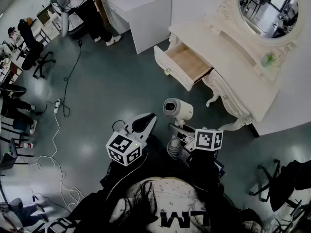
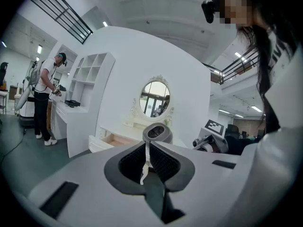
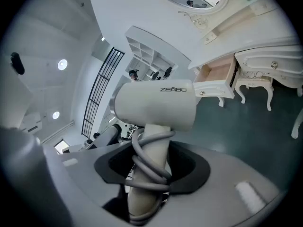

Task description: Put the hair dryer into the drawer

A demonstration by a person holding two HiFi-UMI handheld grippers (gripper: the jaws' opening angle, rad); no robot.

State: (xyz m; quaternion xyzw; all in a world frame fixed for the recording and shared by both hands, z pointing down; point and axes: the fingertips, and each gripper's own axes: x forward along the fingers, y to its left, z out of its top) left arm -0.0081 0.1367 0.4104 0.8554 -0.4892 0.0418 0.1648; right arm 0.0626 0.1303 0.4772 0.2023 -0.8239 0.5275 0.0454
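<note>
A white hair dryer [image 1: 177, 109] stands upright, its grey cord wound round the handle. My right gripper [image 1: 176, 140] is shut on that handle; in the right gripper view the pads clamp the cord-wrapped handle [image 3: 149, 174] below the barrel [image 3: 154, 105]. The open wooden drawer [image 1: 187, 64] of the white dressing table [image 1: 228, 57] lies ahead, apart from the dryer, and also shows in the right gripper view [image 3: 215, 77]. My left gripper [image 1: 145, 120] hangs beside the dryer to its left, jaws shut together [image 2: 148, 167], with only a thin white sliver at the seam. The dryer's nozzle [image 2: 157, 133] shows past it.
An oval mirror [image 1: 265, 8] tops the dressing table. A white desk [image 1: 141, 13] stands at the back, a person [image 1: 87, 4] beside it. Cables and a power strip [image 1: 58, 106] trail over the dark floor at left, near an office chair [image 1: 34, 52].
</note>
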